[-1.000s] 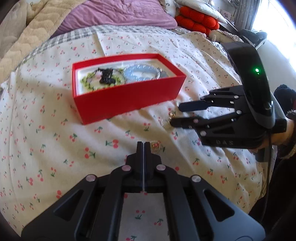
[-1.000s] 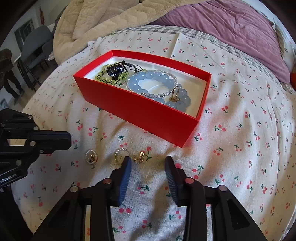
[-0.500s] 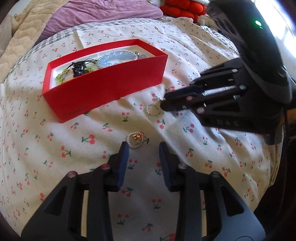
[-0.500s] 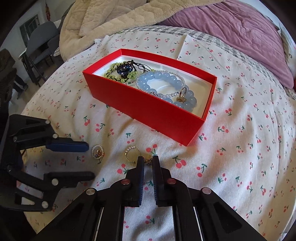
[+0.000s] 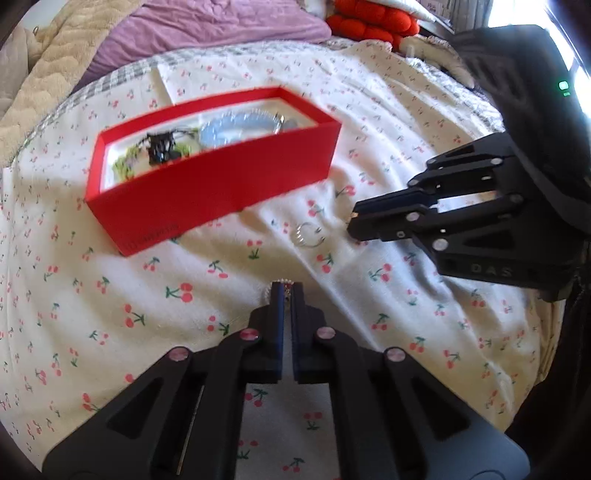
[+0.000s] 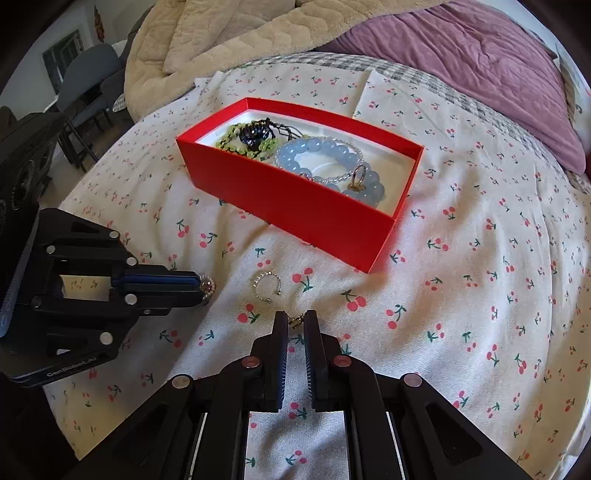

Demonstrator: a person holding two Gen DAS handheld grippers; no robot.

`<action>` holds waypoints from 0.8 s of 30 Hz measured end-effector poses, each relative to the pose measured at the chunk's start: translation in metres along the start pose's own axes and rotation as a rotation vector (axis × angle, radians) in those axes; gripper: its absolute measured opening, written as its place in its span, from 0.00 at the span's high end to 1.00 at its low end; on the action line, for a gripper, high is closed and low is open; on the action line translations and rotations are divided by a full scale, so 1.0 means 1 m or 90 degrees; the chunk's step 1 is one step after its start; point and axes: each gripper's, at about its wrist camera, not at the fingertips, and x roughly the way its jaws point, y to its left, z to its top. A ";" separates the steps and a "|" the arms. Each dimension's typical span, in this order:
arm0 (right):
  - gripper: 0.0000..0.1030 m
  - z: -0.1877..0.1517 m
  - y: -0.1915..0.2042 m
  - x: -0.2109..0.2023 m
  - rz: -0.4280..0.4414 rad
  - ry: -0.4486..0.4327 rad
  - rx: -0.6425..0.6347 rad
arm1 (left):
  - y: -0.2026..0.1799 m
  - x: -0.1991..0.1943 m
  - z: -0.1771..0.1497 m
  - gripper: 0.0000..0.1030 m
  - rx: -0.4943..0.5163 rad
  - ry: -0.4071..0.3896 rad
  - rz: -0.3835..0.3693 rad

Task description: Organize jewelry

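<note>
A red box [image 6: 295, 199] [image 5: 210, 184] sits on the cherry-print bedsheet and holds a blue bead bracelet [image 6: 325, 158], a green bead bracelet with a dark charm [image 6: 251, 138] and a gold ring [image 6: 357, 181]. My left gripper [image 5: 287, 286] [image 6: 201, 288] is shut on a pearl-rimmed earring [image 6: 207, 286]. My right gripper [image 6: 295, 319] [image 5: 351, 221] is shut on a small gold earring [image 6: 296, 320]. A beaded open ring [image 6: 266, 286] [image 5: 308, 236] lies on the sheet between the two grippers, in front of the box.
A beige blanket [image 6: 229, 40] and a purple quilt [image 6: 480, 62] lie behind the box. Red cushions [image 5: 373, 22] sit at the far end of the bed. A grey chair [image 6: 85, 85] stands beyond the bed's left edge.
My left gripper opened, moved onto the pearl-rimmed earring and closed on it. My right gripper closed on the gold earring and holds it above the sheet.
</note>
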 end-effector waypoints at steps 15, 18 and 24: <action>0.92 -0.001 -0.004 -0.023 0.011 -0.025 0.014 | 0.017 -0.024 -0.006 1.00 -0.041 -0.018 -0.014; 0.92 -0.003 -0.001 -0.022 0.013 -0.021 0.010 | 0.013 -0.018 -0.008 0.84 -0.034 -0.006 -0.019; 0.92 -0.005 0.006 -0.015 0.018 -0.008 -0.001 | 0.003 -0.003 -0.007 0.83 -0.013 0.007 -0.009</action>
